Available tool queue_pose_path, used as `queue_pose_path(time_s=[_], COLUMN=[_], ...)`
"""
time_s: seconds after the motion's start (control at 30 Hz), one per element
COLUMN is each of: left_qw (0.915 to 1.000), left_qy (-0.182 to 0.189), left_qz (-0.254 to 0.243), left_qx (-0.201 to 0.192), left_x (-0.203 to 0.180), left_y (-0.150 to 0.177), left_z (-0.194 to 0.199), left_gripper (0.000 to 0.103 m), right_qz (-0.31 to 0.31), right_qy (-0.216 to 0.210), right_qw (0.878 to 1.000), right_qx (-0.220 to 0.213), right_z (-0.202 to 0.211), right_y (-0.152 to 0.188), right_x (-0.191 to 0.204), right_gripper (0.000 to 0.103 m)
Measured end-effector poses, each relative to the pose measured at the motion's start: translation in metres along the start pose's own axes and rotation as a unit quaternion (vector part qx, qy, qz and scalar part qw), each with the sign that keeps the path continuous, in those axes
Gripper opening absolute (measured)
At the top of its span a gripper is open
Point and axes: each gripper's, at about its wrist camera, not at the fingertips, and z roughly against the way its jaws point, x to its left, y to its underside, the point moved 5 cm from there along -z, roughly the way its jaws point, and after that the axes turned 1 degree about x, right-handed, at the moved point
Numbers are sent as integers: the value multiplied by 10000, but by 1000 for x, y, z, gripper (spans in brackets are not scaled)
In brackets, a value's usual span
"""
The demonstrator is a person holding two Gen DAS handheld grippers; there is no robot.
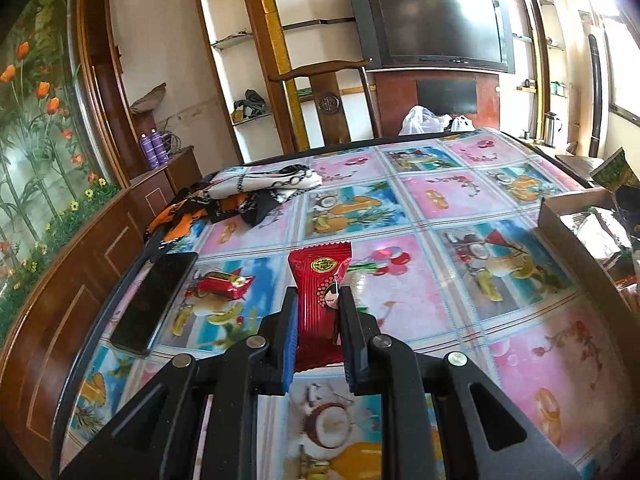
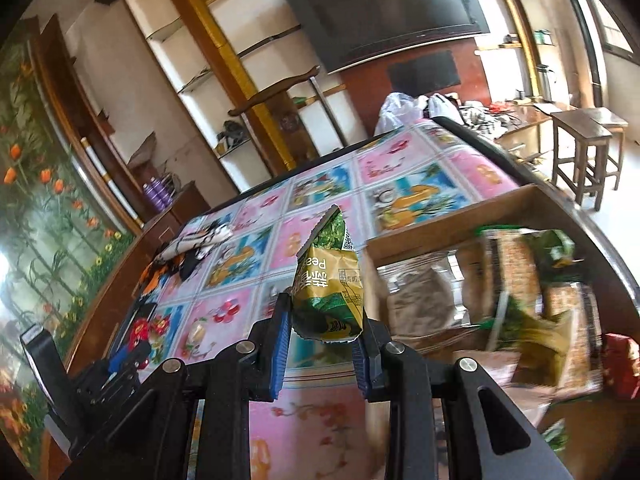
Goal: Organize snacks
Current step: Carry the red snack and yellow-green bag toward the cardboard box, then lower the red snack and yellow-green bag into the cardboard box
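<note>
In the left wrist view my left gripper (image 1: 318,300) is shut on a long red snack packet (image 1: 320,292), which stands upright between the blue pads above the patterned tablecloth (image 1: 440,200). A small red wrapped candy (image 1: 224,285) lies on the cloth to its left. In the right wrist view my right gripper (image 2: 322,316) is shut on a green and yellow snack bag (image 2: 330,284), held up just left of a cardboard box (image 2: 440,224) that holds several snack bags. The left gripper (image 2: 132,354) shows at the lower left there, with red between its fingers.
A black phone (image 1: 154,300) lies near the table's left edge. A crumpled orange, black and white scarf (image 1: 244,192) sits at the far left of the table. A wooden chair back (image 1: 324,92) stands behind the table, and wooden stools (image 2: 588,148) stand to its right.
</note>
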Motion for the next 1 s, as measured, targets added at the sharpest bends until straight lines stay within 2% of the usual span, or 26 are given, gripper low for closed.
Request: queue_pose_path(time_s=[0.2,0.47,0.63,0.73,0.83,1.0], left_qw=[9985,9897,9861,9805,9741,9667], left_qy=[536,1418,1658,1952,2237,2481], left_qz=[107,213,3,-113,-277,-623], left_qx=[36,39,-108,-179,-168,-27], left_x=[-23,-66,-108,-140,-172,-218], left_y=[-4,-14,-22,-27,-27,-17], left_z=[9,27,44,58,68,72], left_gripper=[18,18,18,18,18,18], right_qz=[-299,-618,-744,-852,-953,-1036], right_qy=[184,363,439,498,555,624], right_qw=[9992,9968,9954,9941,9930,9922], right_qx=[-179,-351,-424,-454,-418,-285], right_z=[15,33,43,48,49,49], right_y=[-11,-23,-27,-30,-30,-27], right_x=[-38,-83,-103,-117,-128,-138], right_gripper=[29,29,29,29,29,29])
